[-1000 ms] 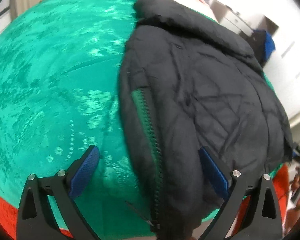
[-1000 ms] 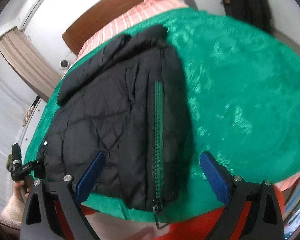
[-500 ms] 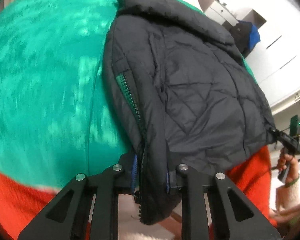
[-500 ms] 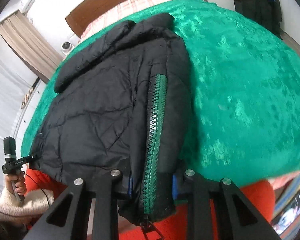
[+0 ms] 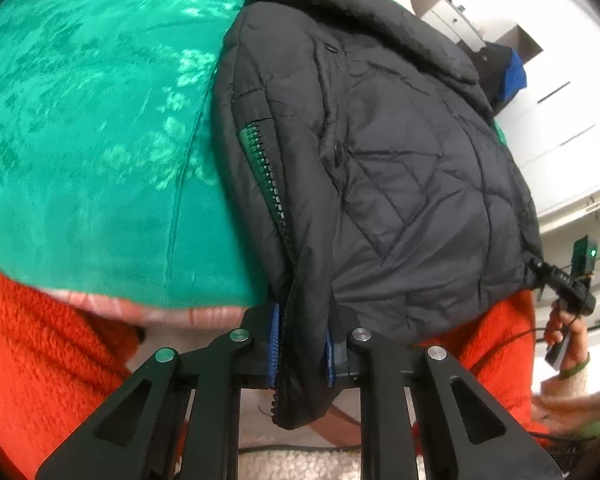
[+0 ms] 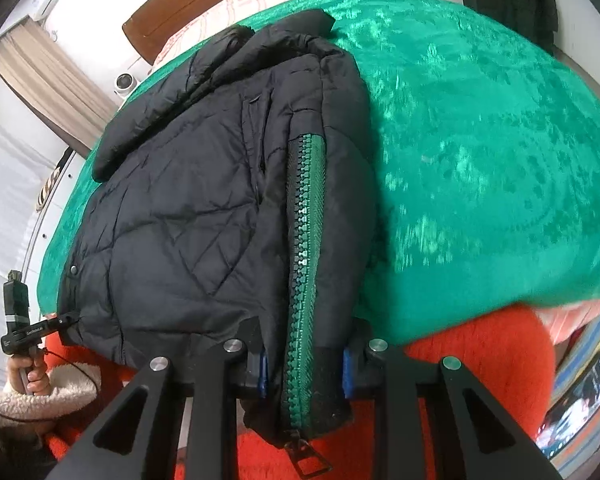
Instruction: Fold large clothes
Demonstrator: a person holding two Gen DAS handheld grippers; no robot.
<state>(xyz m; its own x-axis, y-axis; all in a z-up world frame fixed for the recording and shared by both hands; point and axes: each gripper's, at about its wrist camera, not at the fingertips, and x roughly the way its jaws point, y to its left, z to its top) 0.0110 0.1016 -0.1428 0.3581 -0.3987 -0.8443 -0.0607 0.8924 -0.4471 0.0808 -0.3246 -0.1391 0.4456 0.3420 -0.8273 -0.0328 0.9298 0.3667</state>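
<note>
A black quilted jacket (image 5: 400,168) with a green zipper (image 5: 260,168) lies folded lengthwise on a green bedspread (image 5: 92,128). My left gripper (image 5: 300,354) is shut on the jacket's bottom hem at one corner, by the zipper edge. In the right wrist view the jacket (image 6: 188,216) lies the same way, and my right gripper (image 6: 304,366) is shut on the hem at the other corner, around the green zipper (image 6: 306,240). Each gripper shows small at the far hem corner in the other's view. The hem hangs over the bed's near edge.
An orange fleece blanket (image 5: 32,352) hangs below the bed's near edge. A wooden headboard (image 6: 204,4) and striped pillow are at the far end. White cabinets (image 5: 560,100) and hanging dark clothes stand beside the bed. A phone (image 6: 580,400) lies at the lower right.
Both grippers went from open above the hem to shut on the jacket's bottom corners. The hem is now drawn slightly over the bed's near edge.
</note>
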